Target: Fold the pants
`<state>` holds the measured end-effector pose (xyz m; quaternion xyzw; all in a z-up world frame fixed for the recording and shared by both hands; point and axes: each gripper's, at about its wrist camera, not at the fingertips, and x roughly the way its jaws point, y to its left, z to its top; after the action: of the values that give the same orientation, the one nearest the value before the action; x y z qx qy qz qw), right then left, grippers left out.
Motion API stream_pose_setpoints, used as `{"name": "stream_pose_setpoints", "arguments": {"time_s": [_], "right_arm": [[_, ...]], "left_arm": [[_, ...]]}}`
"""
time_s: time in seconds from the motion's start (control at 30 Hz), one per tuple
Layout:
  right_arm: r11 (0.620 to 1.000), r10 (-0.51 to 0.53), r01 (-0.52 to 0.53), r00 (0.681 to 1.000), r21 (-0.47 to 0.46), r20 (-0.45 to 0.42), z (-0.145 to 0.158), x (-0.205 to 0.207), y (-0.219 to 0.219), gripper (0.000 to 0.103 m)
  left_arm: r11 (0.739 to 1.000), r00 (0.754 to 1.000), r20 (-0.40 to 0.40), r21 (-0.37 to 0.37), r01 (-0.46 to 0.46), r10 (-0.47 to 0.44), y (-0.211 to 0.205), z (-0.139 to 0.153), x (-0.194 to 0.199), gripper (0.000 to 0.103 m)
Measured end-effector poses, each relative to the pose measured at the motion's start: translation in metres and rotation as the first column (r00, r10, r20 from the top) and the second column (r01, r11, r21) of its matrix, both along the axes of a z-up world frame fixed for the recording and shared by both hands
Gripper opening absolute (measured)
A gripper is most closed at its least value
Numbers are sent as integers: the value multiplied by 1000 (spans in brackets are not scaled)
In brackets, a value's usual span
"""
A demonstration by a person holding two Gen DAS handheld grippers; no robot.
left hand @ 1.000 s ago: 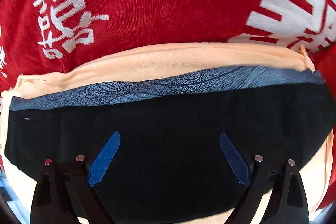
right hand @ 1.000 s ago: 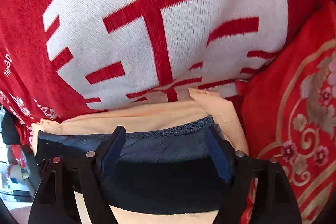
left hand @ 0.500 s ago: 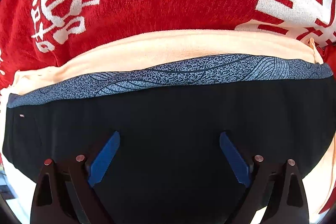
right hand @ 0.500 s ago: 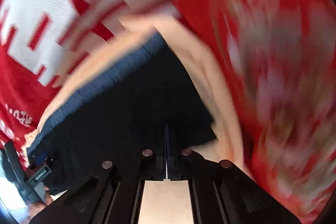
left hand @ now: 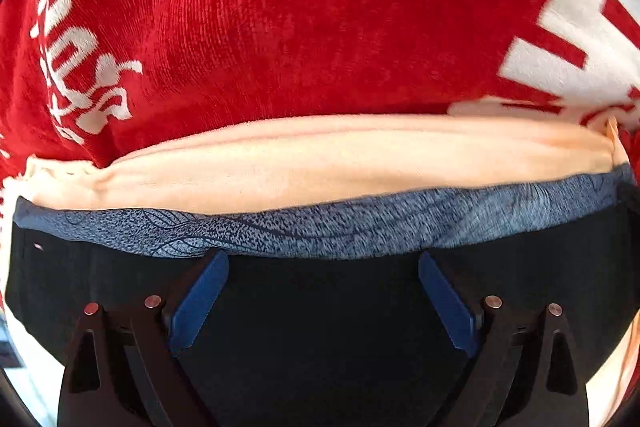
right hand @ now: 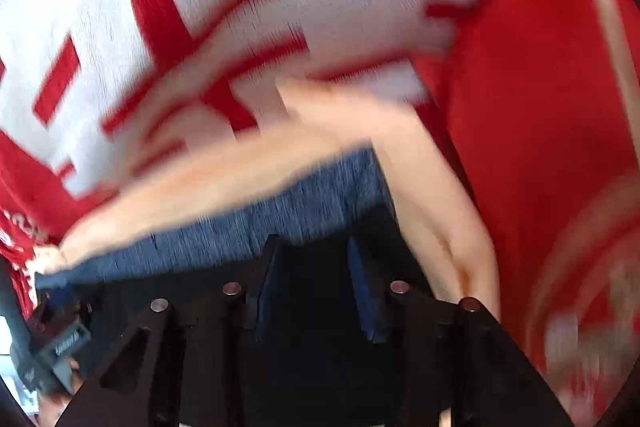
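Folded pants [left hand: 320,327] fill the near ground; red blanket [left hand: 280,27] lies bare beyond.

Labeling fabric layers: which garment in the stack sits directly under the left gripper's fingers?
The black pants, topmost layer with the blue-grey patterned waistband. The peach garment lies beneath, only its edge showing; left gripper is open.

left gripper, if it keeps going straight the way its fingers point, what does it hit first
Probably the blue patterned band of the black pants, just ahead of the open left gripper. Past it come the peach fabric and the red blanket. Depth is unclear; the fingers may already touch the black cloth.
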<state>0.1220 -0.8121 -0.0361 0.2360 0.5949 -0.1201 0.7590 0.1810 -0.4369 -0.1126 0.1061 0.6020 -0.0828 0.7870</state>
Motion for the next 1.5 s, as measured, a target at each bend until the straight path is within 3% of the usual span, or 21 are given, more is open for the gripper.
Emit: {"name": "stream_pose_setpoints", "arguments": {"time_s": [0.1, 0.17, 0.23, 0.33, 0.47, 0.53, 0.6, 0.7, 0.8, 0.87, 1.0, 1.2, 1.33, 1.5], "right_arm": [[998, 42, -41, 999, -49, 14, 0, 21, 0, 37], [999, 18, -17, 1000, -31, 17, 11, 23, -3, 38], [1000, -9, 7, 998, 28, 62, 32, 5, -3, 42], [995, -18, 14, 999, 94, 50, 52, -39, 7, 47], [981, -90, 101, 994, 168, -68, 39, -96, 18, 47], [973, -128, 144, 987, 178, -98, 24, -102, 13, 47], [978, -153, 165, 983, 124, -101, 16, -98, 7, 45], [982, -174, 181, 979, 56, -105, 29, -97, 4, 45], [972, -119, 128, 991, 196, -57, 42, -99, 23, 47], [950, -67, 75, 997, 303, -35, 47, -99, 51, 47], [858, 46, -60, 998, 510, 39, 46, -94, 142, 47], [714, 134, -166, 986, 680, 100, 18, -95, 306, 47], [681, 117, -147, 989, 717, 92, 5, -92, 374, 47], [696, 47, -89, 996, 712, 78, -18, -87, 400, 47]], "left_arm": [[1000, 1000, -18, 8, -20, 20, 9, -2, 8, 102], [1000, 1000, 16, 27, -12, 12, 14, 11, 4, 102], [999, 999, 44, 50, 5, -7, 25, 25, -9, 102], [997, 999, 28, 77, -32, 30, 63, 32, -26, 102], [984, 994, 0, 140, -111, 112, 118, 26, -43, 102], [973, 989, -32, 182, -138, 147, 141, 12, -48, 103], [980, 987, -27, 125, -154, 158, 162, 6, -55, 103], [971, 977, -67, 143, -192, 203, 186, 13, -57, 103], [967, 976, -64, 166, -194, 207, 208, 26, -59, 103], [964, 973, -63, 161, -211, 224, 225, 33, -55, 103], [955, 966, -45, 165, -246, 256, 266, 42, -45, 103], [959, 980, -4, 207, -194, 199, 325, 35, -23, 103], [964, 985, 17, 203, -170, 171, 367, 36, -12, 103], [963, 988, 36, 223, -154, 149, 421, 13, 12, 103]]}}
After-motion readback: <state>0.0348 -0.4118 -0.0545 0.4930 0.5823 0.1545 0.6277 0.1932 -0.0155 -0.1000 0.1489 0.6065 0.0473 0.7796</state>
